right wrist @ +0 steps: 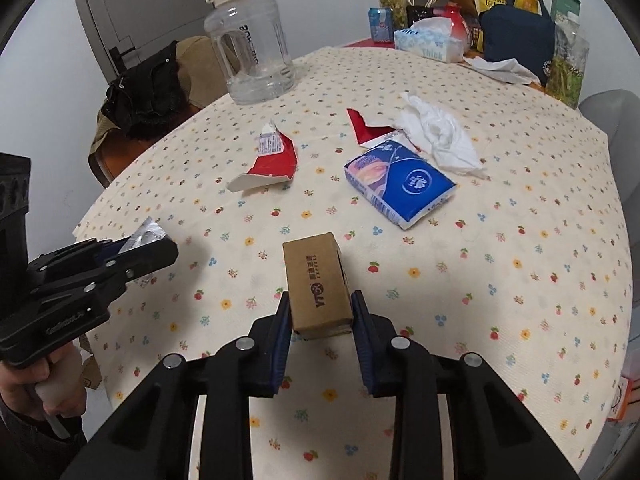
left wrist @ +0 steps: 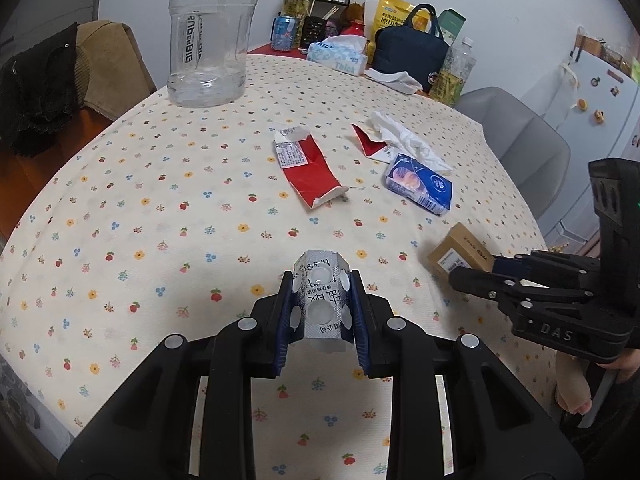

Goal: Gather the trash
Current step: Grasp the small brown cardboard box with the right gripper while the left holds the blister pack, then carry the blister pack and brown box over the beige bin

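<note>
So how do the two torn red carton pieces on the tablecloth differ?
The left carton piece is larger, curled, with a printed white label; the right carton piece is smaller, flatter, partly tucked under the crumpled tissue and blue tissue pack. Both are red outside, torn, and untouched by either gripper.

Both wrist fisheyes looked steeply down along their jaws, close over the floral-clothed round table point(left wrist: 160, 200); left view sat left of right. Both shared the blue tissue pack point(right wrist: 400, 184) and clear plastic jug point(left wrist: 212, 40).

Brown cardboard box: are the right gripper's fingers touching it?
Touching. Right wrist view: both fingers sit flush against the sides of the brown cardboard box, no gap visible.
</note>
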A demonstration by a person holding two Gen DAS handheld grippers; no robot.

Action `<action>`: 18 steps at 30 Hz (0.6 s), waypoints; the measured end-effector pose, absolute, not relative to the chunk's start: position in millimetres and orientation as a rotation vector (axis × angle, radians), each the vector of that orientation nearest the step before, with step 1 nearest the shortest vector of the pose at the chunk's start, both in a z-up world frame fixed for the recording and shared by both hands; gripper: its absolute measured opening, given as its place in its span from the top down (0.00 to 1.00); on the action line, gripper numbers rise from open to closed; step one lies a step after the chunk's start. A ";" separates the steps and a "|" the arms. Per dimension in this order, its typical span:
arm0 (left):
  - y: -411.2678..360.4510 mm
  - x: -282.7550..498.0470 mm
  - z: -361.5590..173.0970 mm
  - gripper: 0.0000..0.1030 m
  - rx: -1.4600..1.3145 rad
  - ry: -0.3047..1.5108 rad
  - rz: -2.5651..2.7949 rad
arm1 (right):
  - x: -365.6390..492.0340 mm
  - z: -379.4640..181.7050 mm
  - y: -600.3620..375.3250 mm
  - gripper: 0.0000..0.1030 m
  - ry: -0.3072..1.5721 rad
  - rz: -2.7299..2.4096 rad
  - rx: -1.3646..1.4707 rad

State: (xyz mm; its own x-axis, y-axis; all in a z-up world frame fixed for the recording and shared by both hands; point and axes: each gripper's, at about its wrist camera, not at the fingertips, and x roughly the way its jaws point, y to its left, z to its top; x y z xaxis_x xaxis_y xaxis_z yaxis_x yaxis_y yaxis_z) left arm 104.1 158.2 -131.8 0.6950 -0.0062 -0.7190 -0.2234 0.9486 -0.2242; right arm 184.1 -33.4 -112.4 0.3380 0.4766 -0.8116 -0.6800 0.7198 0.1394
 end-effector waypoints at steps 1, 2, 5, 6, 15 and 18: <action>156.3 105.2 -131.1 0.74 -0.305 0.796 0.121 | 183.2 -110.7 -36.4 0.72 0.959 0.760 -0.237; 154.1 106.4 -130.7 0.74 -0.301 0.796 0.115 | 182.2 -109.1 -39.9 0.72 0.955 0.757 -0.231; 144.4 111.0 -128.8 0.74 -0.288 0.795 0.094 | 177.4 -104.1 -53.2 0.72 0.946 0.749 -0.210; 140.9 112.3 -128.0 0.74 -0.283 0.795 0.087 | 175.3 -101.9 -58.6 0.72 0.941 0.745 -0.205; 97.8 132.1 -119.4 0.74 -0.220 0.801 0.005 | 167.2 -89.1 -105.8 0.72 0.911 0.698 -0.142; 78.6 140.8 -115.6 0.74 -0.195 0.804 -0.029 | 165.8 -86.4 -122.6 0.72 0.902 0.681 -0.119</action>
